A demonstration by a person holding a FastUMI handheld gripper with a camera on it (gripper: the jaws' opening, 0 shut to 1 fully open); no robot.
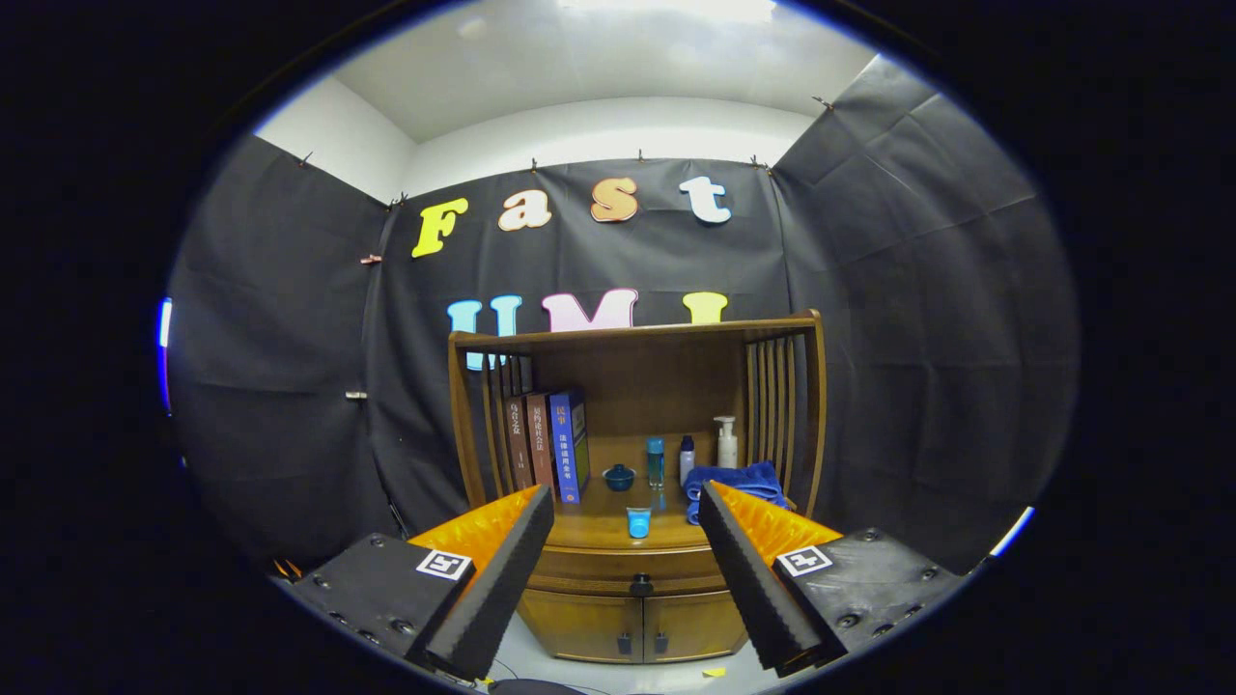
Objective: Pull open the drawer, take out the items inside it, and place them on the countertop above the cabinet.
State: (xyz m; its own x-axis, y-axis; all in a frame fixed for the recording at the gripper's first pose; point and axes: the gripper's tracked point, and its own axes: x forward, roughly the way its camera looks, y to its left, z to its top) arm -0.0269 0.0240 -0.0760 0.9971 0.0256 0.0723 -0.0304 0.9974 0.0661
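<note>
A wooden cabinet [637, 618] stands against the booth wall, well beyond my fingers. Its drawer [632, 568] is closed, with a dark round knob [641, 584] at its middle, so whatever is inside is hidden. The countertop [603, 526] lies just above the drawer. My gripper [626, 512] is open, its two black foam-padded fingers [502, 579] spread wide with nothing between them. Seen between the fingers, the knob sits a little below their tips.
On the countertop stand a small blue cup [638, 522], a dark blue bowl [619, 477], a teal bottle [656, 461], a dark bottle [687, 459], a white pump bottle [726, 443], a folded blue towel [739, 483] and three books [550, 449]. Two cabinet doors [632, 627] sit below the drawer.
</note>
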